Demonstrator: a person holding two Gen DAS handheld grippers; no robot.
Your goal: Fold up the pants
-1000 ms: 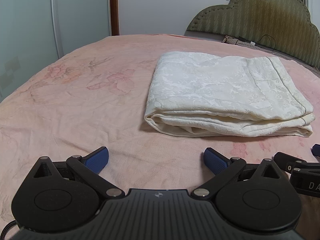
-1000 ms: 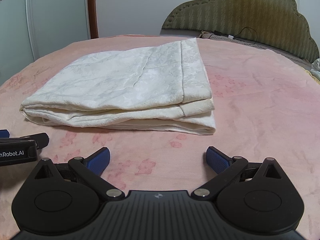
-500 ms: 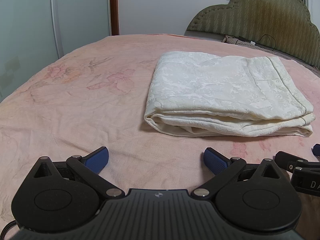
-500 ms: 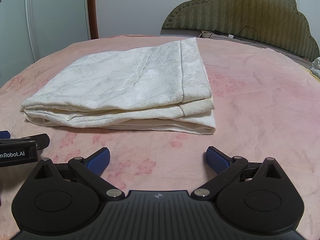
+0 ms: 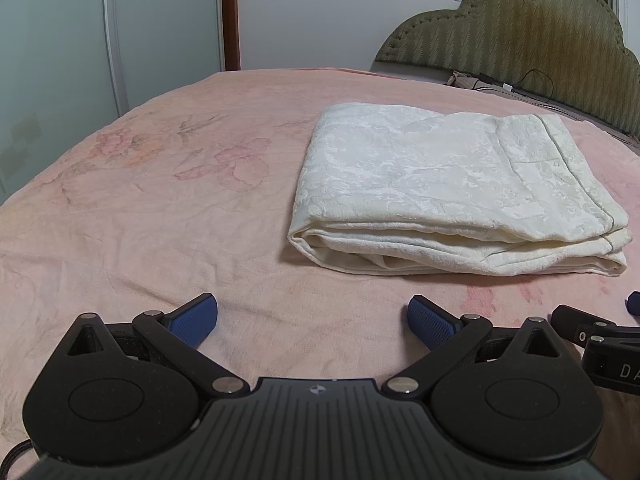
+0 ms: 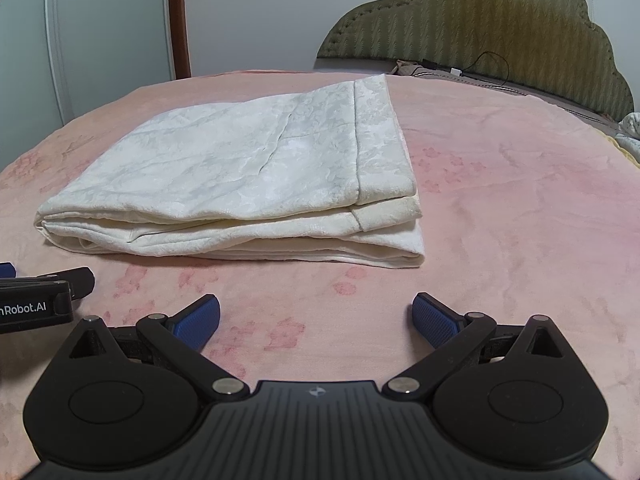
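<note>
The pants [image 5: 448,184], of cream-white patterned fabric, were found folded into a flat, layered rectangular stack lying on the pink floral bedspread [image 5: 160,200]. In the left wrist view the stack was located ahead of and to the right of the left gripper [image 5: 313,322]; in the right wrist view it lay ahead of and to the left of the right gripper [image 6: 316,320]. The hemmed band of the garment was observed along the right edge of the stack, and the stacked fold edges faced both cameras. Both grippers were held low over the bedspread, near the stack but apart from it. The jaws of each gripper were spread wide, and nothing was held between the blue pads [image 5: 196,320] of either. Part of the right gripper was visible at the right edge of the left wrist view, and part of the left gripper, bearing white lettering, at the left edge of the right wrist view; the two were positioned side by side. An olive padded headboard [image 6: 480,24] was noted at the far end of the bed, with a dark cable [image 6: 486,65] lying before it. Pale wardrobe doors [image 5: 60,40] stood to the left.
</note>
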